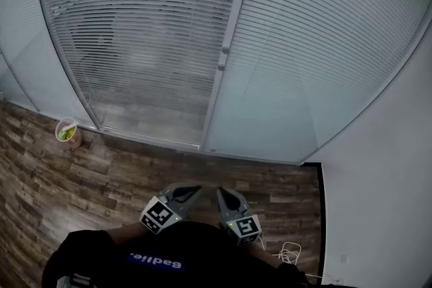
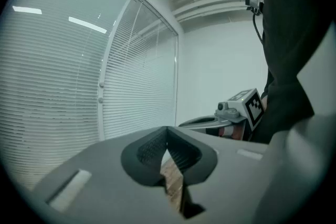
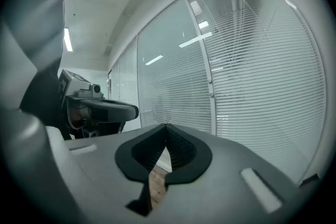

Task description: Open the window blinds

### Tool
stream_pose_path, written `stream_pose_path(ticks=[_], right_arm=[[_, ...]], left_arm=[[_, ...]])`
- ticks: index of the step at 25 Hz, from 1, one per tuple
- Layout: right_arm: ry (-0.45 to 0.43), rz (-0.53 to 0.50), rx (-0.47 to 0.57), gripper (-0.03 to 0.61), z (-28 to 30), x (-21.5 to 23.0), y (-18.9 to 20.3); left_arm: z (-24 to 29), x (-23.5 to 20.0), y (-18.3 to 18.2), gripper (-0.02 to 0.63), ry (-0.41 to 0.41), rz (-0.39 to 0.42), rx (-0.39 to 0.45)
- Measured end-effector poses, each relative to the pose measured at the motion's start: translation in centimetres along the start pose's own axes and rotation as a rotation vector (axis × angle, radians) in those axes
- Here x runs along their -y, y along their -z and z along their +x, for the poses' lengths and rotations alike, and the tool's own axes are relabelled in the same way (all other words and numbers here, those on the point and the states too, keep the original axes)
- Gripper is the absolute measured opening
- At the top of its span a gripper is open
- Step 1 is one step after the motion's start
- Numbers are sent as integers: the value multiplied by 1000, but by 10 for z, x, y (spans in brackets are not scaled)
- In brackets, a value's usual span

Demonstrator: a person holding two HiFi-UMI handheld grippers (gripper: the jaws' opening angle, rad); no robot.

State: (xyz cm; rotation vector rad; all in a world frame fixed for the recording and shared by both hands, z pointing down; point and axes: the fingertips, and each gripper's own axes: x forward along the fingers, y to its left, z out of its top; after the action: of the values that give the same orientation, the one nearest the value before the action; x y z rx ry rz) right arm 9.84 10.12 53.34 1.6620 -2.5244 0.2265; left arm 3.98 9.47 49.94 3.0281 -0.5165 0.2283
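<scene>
Nearest the person, the grey left gripper (image 1: 194,190) and the grey right gripper (image 1: 221,193) hang side by side over the brown wood-plank floor (image 1: 108,175). Each claw is fully closed, tips touching, with nothing in either. At the floor's far edge stand glass panes with the white horizontal slatted blinds (image 1: 142,30) lowered behind them. On the pale vertical frame post (image 1: 233,17) between the panes sit two small round knobs (image 1: 223,50), probably the blind controls, though they are too small to be sure. A good approach steps closer, parts one claw early and meets a knob squarely, level with it.
</scene>
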Motion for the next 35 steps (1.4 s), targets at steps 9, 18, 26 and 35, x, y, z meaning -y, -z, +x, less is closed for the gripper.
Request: stream_pose_path(ticks=[9, 18, 26, 35], right_arm=[[-3, -2, 12, 2, -3, -3, -7], [3, 34, 47, 3, -6, -4, -22], [-5, 33, 48, 3, -13, 4, -17], [-37, 10, 38, 3, -24, 19, -7]], left_arm=[[0, 5, -1, -1, 0, 6, 4], [3, 7, -1, 0, 1, 6, -2], [9, 14, -1, 0, -5, 18, -12], [21, 25, -6, 0, -35, 26, -25]])
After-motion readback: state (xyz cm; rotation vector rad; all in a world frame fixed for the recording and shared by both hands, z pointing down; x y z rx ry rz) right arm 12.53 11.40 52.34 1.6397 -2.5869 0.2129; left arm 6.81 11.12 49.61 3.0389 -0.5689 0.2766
